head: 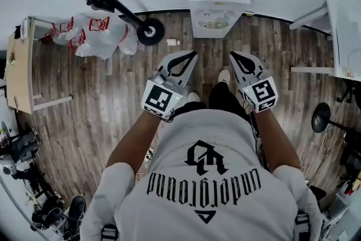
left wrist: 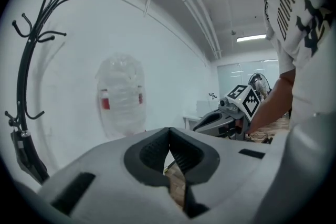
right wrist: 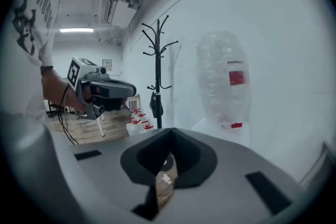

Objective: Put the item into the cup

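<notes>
No cup and no item for it shows in any view. I hold both grippers at waist height over a wooden floor, pointing away from my body. In the head view the left gripper [head: 193, 54] has its jaws closed tip to tip with nothing between them. The right gripper [head: 232, 54] is shut and empty too. The left gripper view shows its own jaws meeting at the left gripper [left wrist: 169, 132], with the right gripper [left wrist: 233, 113] beside it. In the right gripper view the right gripper [right wrist: 170, 132] is closed, and the left gripper [right wrist: 100, 89] hangs at the left.
A water dispenser [head: 217, 14] with a big clear bottle [right wrist: 227, 81] stands straight ahead against the white wall. A black coat stand [right wrist: 157, 60] and white bags with red print [head: 93, 34] are to its left. A wooden desk [head: 20, 73] is at the left, a white table [head: 341, 31] at the right.
</notes>
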{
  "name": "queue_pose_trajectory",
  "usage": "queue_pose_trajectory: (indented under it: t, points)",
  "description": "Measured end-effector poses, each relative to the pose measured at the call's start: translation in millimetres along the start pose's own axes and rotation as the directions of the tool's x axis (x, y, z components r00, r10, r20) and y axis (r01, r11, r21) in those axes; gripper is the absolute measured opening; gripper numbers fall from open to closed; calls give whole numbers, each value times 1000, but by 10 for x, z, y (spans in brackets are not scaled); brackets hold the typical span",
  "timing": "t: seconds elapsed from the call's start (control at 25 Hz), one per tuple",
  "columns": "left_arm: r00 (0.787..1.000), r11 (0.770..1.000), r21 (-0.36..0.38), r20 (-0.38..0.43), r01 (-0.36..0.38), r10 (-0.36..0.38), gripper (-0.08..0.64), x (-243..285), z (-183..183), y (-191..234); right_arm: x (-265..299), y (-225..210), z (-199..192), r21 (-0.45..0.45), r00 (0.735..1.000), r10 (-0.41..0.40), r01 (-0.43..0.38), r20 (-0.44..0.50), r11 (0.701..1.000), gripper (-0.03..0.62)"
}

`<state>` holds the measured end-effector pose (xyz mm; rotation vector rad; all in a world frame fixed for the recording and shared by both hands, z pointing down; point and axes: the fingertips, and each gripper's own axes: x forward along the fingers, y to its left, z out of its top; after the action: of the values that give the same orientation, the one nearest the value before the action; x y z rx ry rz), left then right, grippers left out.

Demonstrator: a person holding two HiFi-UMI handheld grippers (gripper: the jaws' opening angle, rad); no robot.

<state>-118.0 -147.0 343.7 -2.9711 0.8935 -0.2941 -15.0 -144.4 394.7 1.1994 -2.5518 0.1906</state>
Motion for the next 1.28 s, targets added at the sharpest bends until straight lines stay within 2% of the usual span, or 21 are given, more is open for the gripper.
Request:
queue_pose_trajectory:
  t: [0.08, 0.2, 0.32, 0.4, 0.48, 0.8, 0.92, 1.08, 1.28]
  points:
    - [1000, 1000, 3, 22, 1, -1, 8, -179, 149, -54, -149, 151, 143, -25, 1000, -15, 15, 23, 1000, 6]
    - [999, 999, -40, 49, 0, 2, 8, -390, 329, -130, -367, 309, 332, -39, 998, -42, 44, 53, 998, 6]
    - [998, 1000, -18, 65, 12, -11, 8, -528, 374, -183, -553, 403, 508, -49, 995, -58, 62, 83, 997, 6]
    - [998, 999, -45, 67, 6, -3, 8, -585, 440, -224, -686, 443, 621, -58, 993, -60, 66, 101, 996, 6]
    - [997, 997, -78, 72, -5, 11, 8, -628, 538, -286, -822, 479, 746, -70, 991, -52, 61, 121, 996, 6]
    - [993, 996, -79, 106, -46, 54, 8, -688, 848, -655, -1307, 530, 1036, -108, 982, 9, 11, 187, 994, 6]
    - [992, 996, -35, 101, -78, 81, 8, -659, 902, -913, -1566, 490, 1014, -121, 978, 27, -2, 209, 993, 5]
    - [988, 993, -61, 111, -98, 104, 8, -589, 937, -1358, -1983, 469, 822, -114, 977, 55, -32, 208, 993, 5]
    - [986, 991, -49, 108, -121, 125, 8, -498, 1030, -1915, -2535, 431, 565, -92, 980, 68, -52, 189, 994, 5]
